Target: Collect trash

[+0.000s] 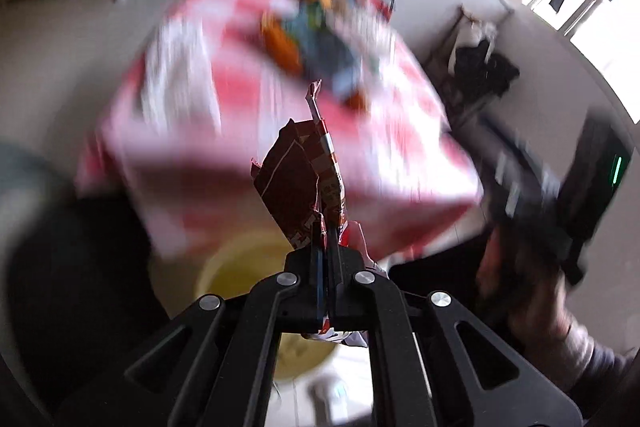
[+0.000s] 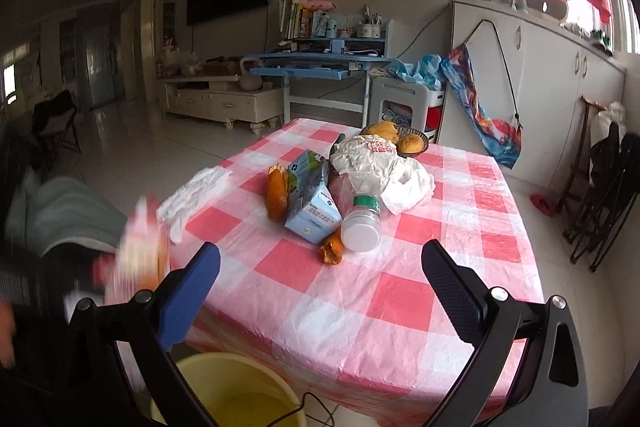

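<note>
My left gripper (image 1: 325, 227) is shut on a crumpled red snack wrapper (image 1: 304, 179), held above a yellow bucket (image 1: 240, 275) by the table's near edge; the wrapper shows as a blur at the left of the right wrist view (image 2: 138, 243). My right gripper (image 2: 320, 259) is open and empty over the near edge of the pink checked table (image 2: 400, 299). On the table lie a blue carton (image 2: 312, 199), a plastic bottle (image 2: 362, 223), orange peels (image 2: 277, 191), a small peel (image 2: 331, 251), white crumpled paper (image 2: 380, 163) and a white plastic glove (image 2: 196, 195).
The yellow bucket (image 2: 236, 391) stands on the floor below the table's front edge. A basket of oranges (image 2: 404, 141) sits at the table's far side. A desk (image 2: 320, 67), a grey chair (image 2: 400, 99) and white cabinets (image 2: 540, 87) stand behind.
</note>
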A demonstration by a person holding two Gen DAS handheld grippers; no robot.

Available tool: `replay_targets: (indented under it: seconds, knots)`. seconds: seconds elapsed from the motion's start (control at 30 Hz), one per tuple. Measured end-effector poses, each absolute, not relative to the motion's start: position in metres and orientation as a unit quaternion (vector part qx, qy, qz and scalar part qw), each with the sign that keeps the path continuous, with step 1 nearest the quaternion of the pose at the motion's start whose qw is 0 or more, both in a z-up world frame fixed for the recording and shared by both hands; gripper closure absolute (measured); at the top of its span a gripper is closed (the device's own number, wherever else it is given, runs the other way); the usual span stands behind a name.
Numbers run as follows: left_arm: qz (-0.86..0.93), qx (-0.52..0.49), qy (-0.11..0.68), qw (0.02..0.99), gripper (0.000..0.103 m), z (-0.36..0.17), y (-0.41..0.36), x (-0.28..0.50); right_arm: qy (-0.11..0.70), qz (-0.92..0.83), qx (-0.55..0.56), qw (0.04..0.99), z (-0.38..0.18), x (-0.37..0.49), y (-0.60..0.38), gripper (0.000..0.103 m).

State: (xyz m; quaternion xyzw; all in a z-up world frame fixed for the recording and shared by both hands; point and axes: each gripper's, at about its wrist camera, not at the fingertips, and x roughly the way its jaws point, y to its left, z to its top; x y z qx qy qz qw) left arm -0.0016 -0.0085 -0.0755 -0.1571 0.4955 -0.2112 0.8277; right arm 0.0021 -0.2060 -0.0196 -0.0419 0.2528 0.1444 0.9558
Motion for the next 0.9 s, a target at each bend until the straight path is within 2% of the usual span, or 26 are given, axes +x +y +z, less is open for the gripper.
replay_targets:
  seconds: [0.13,0.2,0.23,0.27,0.33,0.43,0.53,0.63,0.77,0.83,0.9]
  knots:
    - [-0.193,-0.139,0.56,0.794,0.098,-0.116,-0.021,-0.015,0.265,0.165,-0.028,0.949,-0.018,0.013,-0.196,0.006]
    - [-0.186,-0.131,0.562,0.795,0.089,-0.115,-0.018,-0.015,0.274,0.181,-0.03,0.944,-0.019,0.021,-0.184,0.006]
    - [-0.179,-0.13,0.551,0.805,0.077,-0.11,-0.013,-0.014,0.278,0.188,-0.033,0.941,-0.02,0.025,-0.178,0.006]
    - [-0.17,-0.13,0.539,0.815,0.061,-0.104,-0.008,-0.013,0.283,0.195,-0.036,0.938,-0.021,0.03,-0.17,0.006]
    - [-0.131,-0.128,0.495,0.849,0.047,-0.088,0.011,-0.013,0.298,0.218,-0.035,0.929,-0.025,0.044,-0.15,0.006]
    - [-0.054,-0.129,0.43,0.892,0.041,-0.07,0.04,-0.016,0.321,0.243,-0.04,0.914,-0.032,0.064,-0.118,0.006]
    - [0.011,-0.154,0.377,0.913,0.029,-0.058,0.068,-0.023,0.34,0.267,-0.066,0.899,-0.041,0.083,-0.082,0.006]
    - [0.036,-0.198,0.349,0.915,0.026,-0.057,0.089,-0.028,0.354,0.283,-0.099,0.886,-0.053,0.099,-0.049,0.008]
    - [0.038,-0.222,0.34,0.913,0.025,-0.06,0.098,-0.033,0.385,0.282,-0.117,0.871,-0.072,0.118,-0.025,0.021]
    - [0.035,-0.229,0.34,0.911,0.025,-0.064,0.098,-0.031,0.401,0.277,-0.125,0.864,-0.083,0.125,-0.016,0.026]
    - [0.033,-0.237,0.34,0.909,0.024,-0.066,0.102,-0.031,0.405,0.282,-0.106,0.863,-0.086,0.131,-0.015,0.026]
